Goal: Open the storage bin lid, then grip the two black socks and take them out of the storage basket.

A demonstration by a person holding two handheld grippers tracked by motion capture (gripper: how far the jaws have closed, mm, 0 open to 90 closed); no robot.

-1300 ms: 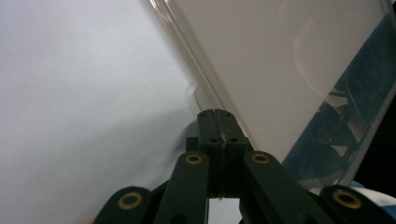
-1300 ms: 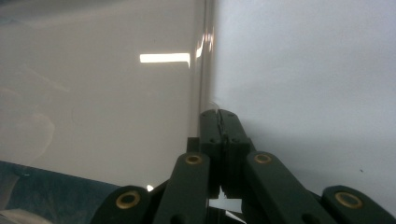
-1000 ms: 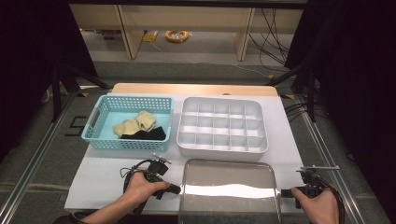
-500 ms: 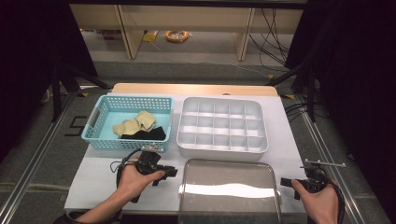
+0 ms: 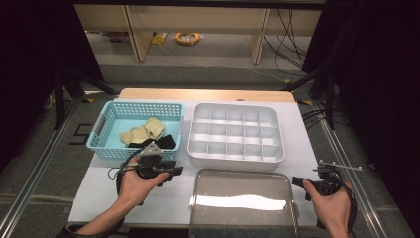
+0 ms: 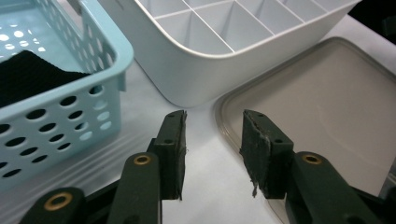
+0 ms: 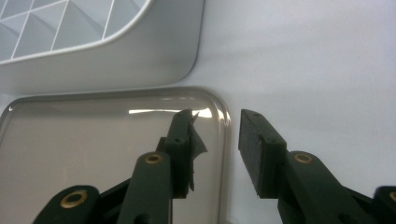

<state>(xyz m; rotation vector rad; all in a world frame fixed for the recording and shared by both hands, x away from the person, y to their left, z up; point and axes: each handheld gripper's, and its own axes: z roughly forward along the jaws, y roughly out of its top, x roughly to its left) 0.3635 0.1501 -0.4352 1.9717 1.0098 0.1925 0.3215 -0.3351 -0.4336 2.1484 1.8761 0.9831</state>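
High view: left tongs (image 5: 171, 171) sit just in front of the blue basket (image 5: 99, 144), which holds beige and black cloths (image 5: 148, 131); they have lifted and come closer to it than a second ago. Right tongs (image 5: 297, 181) rest at the right edge of the clear lid (image 5: 242, 203), in front of the white divided tray (image 5: 235, 156).

Left gripper view: jaws apart, just opened, nothing between them; basket (image 6: 56, 121) and lid (image 6: 322, 107) lie ahead.

Right gripper view: jaws apart, just opened, straddling the lid's rim (image 7: 224, 121) without pressing it. Picking a cloth likely comes next.
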